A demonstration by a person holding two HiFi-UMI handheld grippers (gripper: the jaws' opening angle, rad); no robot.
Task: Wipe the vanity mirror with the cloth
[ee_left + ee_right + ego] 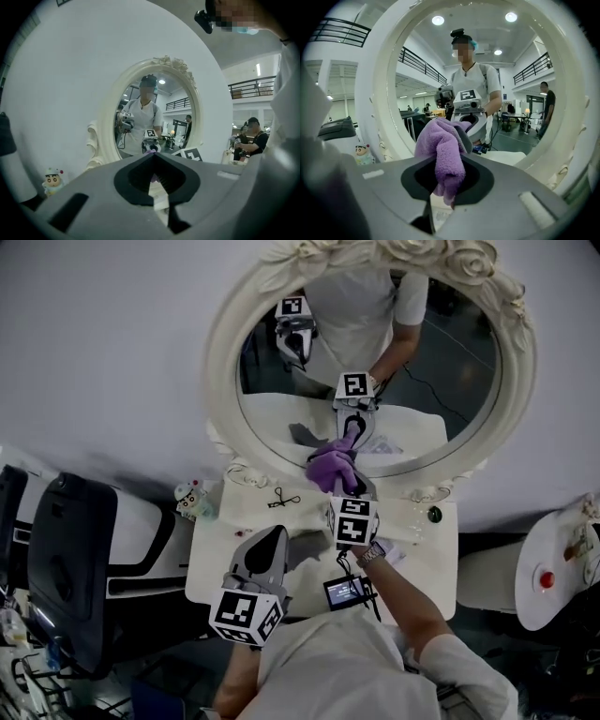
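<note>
Fingers [462,137] of the right gripper [451,137] are clamped on a bunched purple cloth [440,145]. One loose fold hangs down between them and the rest bulges past the tips. In the head view the cloth [331,468] sits low on the glass of the vanity mirror [450,381], above the middle of the tabletop's [422,542] far edge. It appears to meet its own reflection, so contact is likely.

The left gripper [272,538] is held back over the near left part of the tabletop. Its fingers are together with nothing between them, well apart from the mirror.

Risks, as judged from here:
- The grip takes only a fold of the cloth. Drag across the glass could pull the wad out or roll it aside.
- If the wad shifts, the hard finger tips could meet the glass and scratch or knock it.
- The mirror stands unbraced at the far edge. A firm push or a sideways sweep could slide or rock it, and the left gripper is too far off to steady it.
- A low stroke toward the far left corner passes near the scissors [281,498] and the small figurine [192,499]. An arm or a trailing fold of cloth could knock either one.
- The ornate frame may snag the cloth at the rim.
</note>
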